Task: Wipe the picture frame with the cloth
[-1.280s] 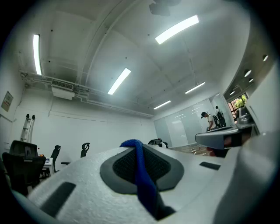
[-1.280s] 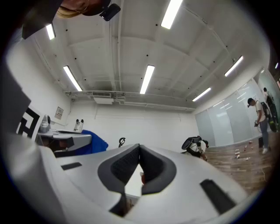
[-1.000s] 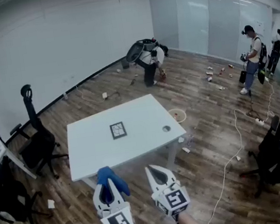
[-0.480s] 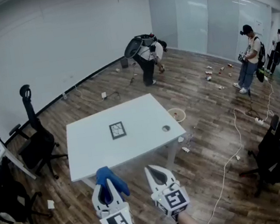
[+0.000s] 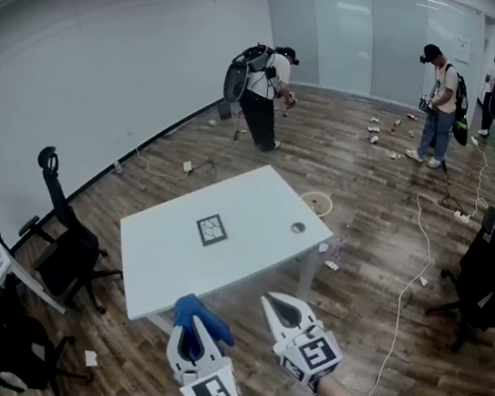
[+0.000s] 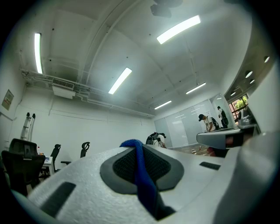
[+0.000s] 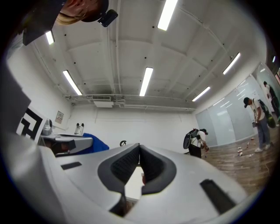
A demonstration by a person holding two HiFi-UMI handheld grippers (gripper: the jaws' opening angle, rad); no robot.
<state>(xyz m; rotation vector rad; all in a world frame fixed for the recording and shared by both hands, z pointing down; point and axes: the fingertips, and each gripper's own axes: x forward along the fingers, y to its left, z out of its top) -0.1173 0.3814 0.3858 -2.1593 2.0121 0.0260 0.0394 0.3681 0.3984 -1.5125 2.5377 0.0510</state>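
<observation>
**Office floor and white table: cloth gripped, frame not yet reached**

Wood flooring is showing beneath both grippers, which are hanging side by side short of the table's near edge. The left gripper (image 5: 194, 329) is clamping a blue cloth (image 5: 197, 311). Its own view shows the jaws pressed together on a narrow fold of the fabric, with the rest bunching over the tips. The right gripper (image 5: 276, 299) is carrying nothing, and its jaws are meeting at the tips with only pale table visible through the gap below.

Ahead, the white table (image 5: 161, 270) is standing bare apart from the picture frame (image 5: 212, 229), which is lying flat near the middle, well apart from both grippers. It is reading as a small square with a dark border and a pale centre crossed by dark lines. Finer detail is too small to tell.

Two risks are looming. With so thin a fold pinched, the cloth is likely to drag free once it is rubbing. The frame, probably light and loose on a smooth top, is likely to slide instead of being cleaned unless the empty gripper is steadying it.

Office chairs (image 5: 69, 251) are sitting at the left. Farther off, a person with a backpack (image 5: 259, 89) is working near the far wall.
</observation>
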